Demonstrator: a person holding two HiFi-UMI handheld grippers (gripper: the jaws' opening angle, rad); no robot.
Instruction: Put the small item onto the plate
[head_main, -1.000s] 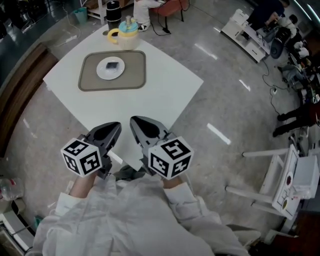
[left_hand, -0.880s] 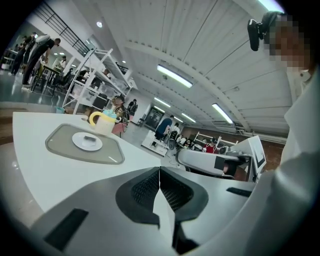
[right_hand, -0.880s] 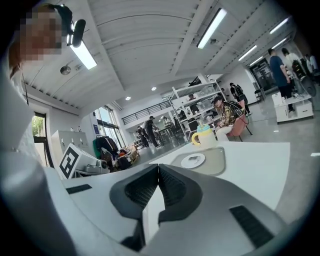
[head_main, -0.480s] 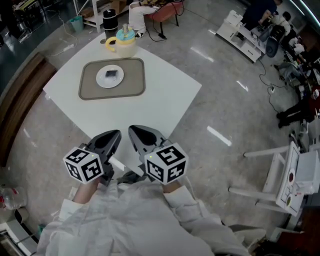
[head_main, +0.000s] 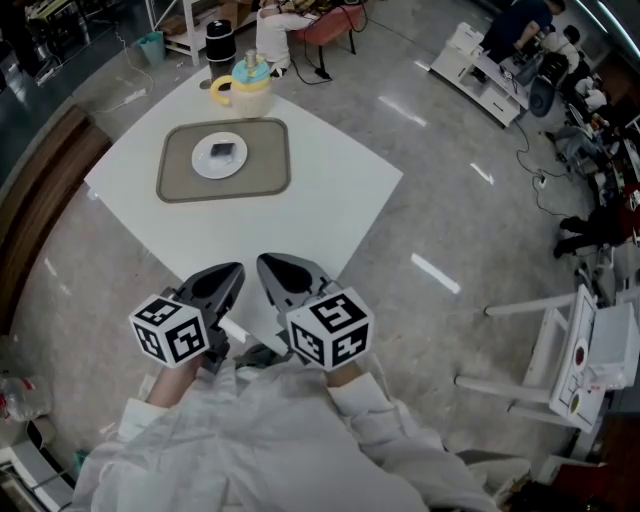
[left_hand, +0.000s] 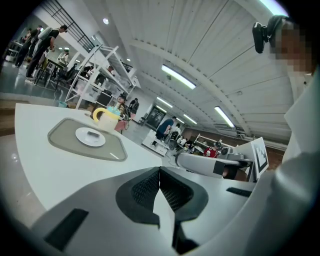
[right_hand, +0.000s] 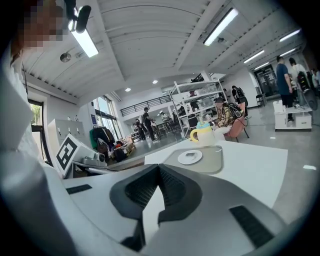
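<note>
Floor (head_main: 470, 200): grey, polished, streaked with reflected light. Table (head_main: 330, 190): white, square, set corner-on at the centre of the head view. Bench (head_main: 40, 190): brown, curved, at 9 o'clock. Chair (head_main: 345, 15): pink, at 12 o'clock. Desks (head_main: 490, 70): white, cluttered, at 1 o'clock. Ceiling (right_hand: 150, 35): white, panelled, with strip lights (right_hand: 220, 25). Shelving rack (right_hand: 197, 95): white, open, beyond the table. Windows (right_hand: 102, 112): tall, far wall.
</note>
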